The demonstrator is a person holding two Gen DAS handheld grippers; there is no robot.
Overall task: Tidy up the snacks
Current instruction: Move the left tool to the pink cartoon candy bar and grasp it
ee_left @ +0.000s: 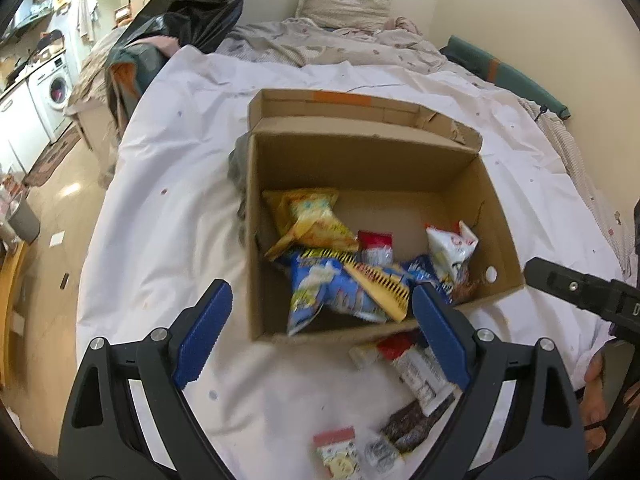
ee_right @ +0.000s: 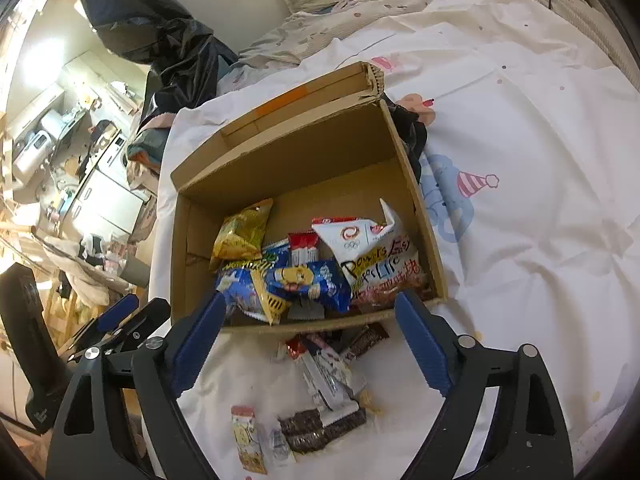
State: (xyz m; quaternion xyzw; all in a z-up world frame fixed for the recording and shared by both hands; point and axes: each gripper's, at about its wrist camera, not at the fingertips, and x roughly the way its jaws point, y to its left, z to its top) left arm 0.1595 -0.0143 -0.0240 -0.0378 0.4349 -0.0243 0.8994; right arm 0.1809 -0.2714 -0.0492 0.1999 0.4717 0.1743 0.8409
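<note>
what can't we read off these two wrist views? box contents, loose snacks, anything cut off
- Cardboard box floor, both views: near part buried under packets.
- Blue packet, left view: print motion-blurred.
- Loose snacks on the sheet: overlapping, labels too small.
- Left claw, right view: only one finger shows.

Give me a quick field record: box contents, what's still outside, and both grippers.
container: open cardboard box on white bedsheet
in box: yellow bag, blue bag, white bag, small red pack
still outside: loose small snacks in front of box
left gripper: open, empty
right gripper: open, empty
</note>
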